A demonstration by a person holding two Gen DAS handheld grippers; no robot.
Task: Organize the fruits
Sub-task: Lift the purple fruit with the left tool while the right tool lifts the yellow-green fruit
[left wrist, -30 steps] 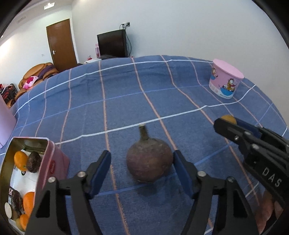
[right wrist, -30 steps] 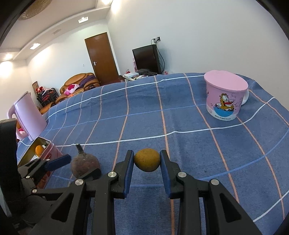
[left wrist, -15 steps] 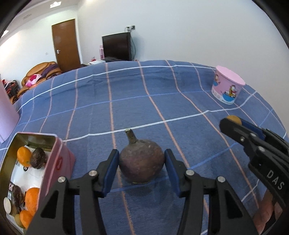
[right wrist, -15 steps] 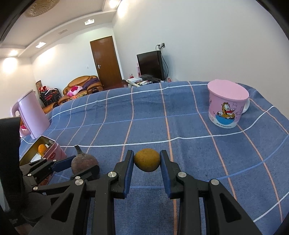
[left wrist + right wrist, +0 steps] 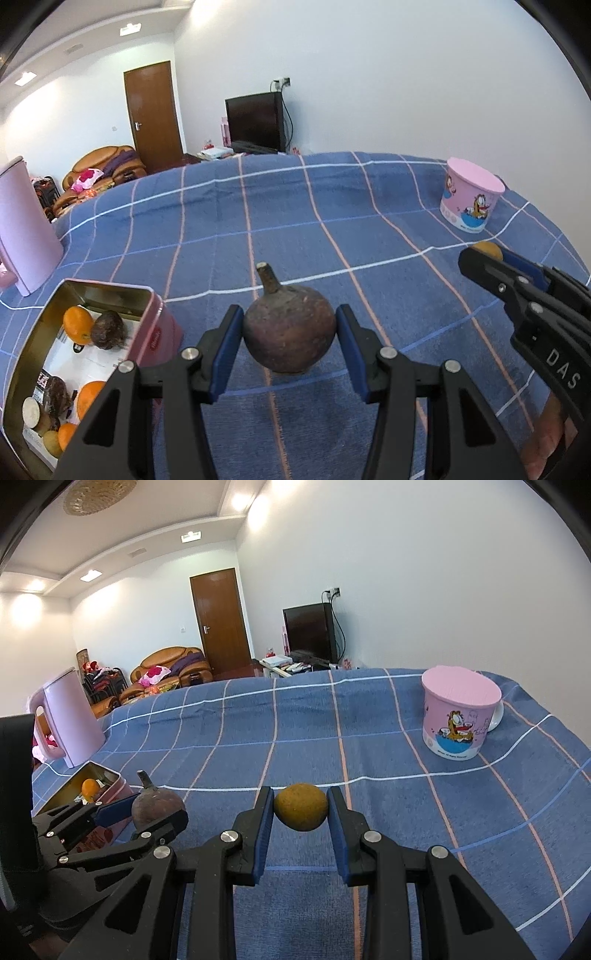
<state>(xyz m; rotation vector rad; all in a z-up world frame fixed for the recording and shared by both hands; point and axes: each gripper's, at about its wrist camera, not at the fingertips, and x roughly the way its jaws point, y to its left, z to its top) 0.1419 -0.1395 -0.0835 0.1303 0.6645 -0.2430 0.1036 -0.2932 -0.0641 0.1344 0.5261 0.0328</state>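
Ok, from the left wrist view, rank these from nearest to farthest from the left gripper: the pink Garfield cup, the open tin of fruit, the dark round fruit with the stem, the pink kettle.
1. Dark round fruit: between the left gripper jaws.
2. Open tin: just to the left, low.
3. Pink kettle: far left edge.
4. Garfield cup: far right, toward the back.
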